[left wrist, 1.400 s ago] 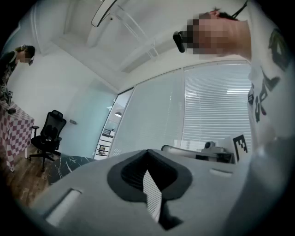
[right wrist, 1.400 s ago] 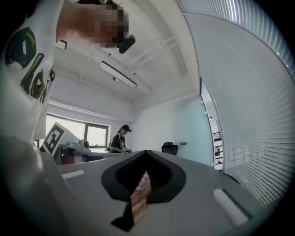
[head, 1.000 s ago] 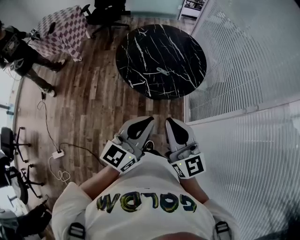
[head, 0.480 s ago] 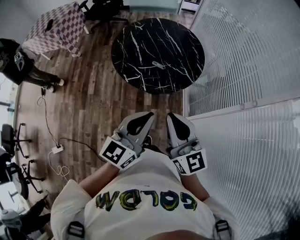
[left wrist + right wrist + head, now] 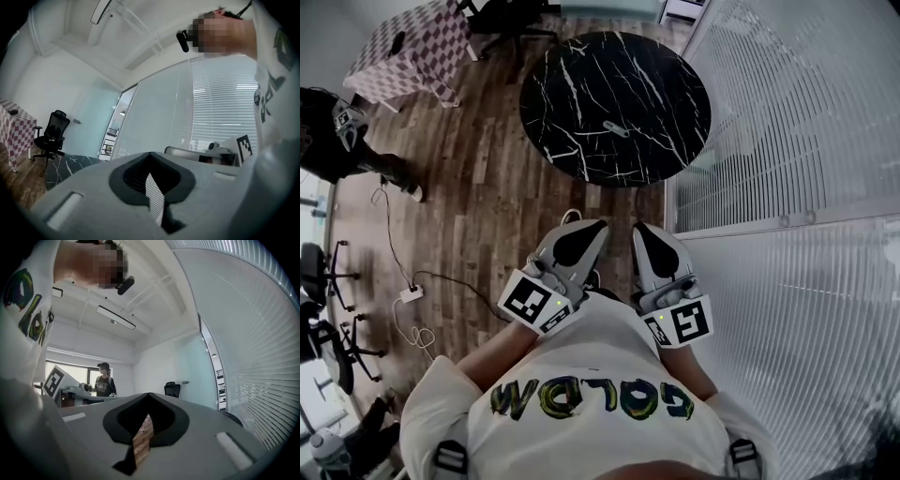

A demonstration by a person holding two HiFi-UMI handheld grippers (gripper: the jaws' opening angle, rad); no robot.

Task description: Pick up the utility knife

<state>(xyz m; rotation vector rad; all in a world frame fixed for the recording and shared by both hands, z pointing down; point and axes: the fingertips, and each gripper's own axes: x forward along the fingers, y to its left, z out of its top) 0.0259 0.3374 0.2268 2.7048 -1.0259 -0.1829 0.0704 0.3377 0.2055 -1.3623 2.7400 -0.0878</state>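
Observation:
The utility knife (image 5: 616, 128), small and grey, lies near the middle of the round black marble table (image 5: 572, 84) at the top of the head view. Both grippers are held level in front of my chest, over the wooden floor and well short of the table. My left gripper (image 5: 598, 226) has its jaws together with nothing between them. My right gripper (image 5: 639, 229) is beside it, also shut and empty. In the left gripper view the left gripper (image 5: 150, 154) shows only a narrow slit between its jaws, and a corner of the table (image 5: 70, 164) is visible. The right gripper (image 5: 149, 395) looks the same in the right gripper view.
A glass wall with blinds (image 5: 787, 112) runs along the right, close to the table. A checkered table (image 5: 417, 47) and an office chair (image 5: 511, 14) stand at the back left. A person (image 5: 337, 141) stands at the left. A cable and power strip (image 5: 411, 293) lie on the floor.
The table has shifted up and left in the head view as I moved. The person at the left has stepped along the left edge. Both grippers stay shut by my chest.

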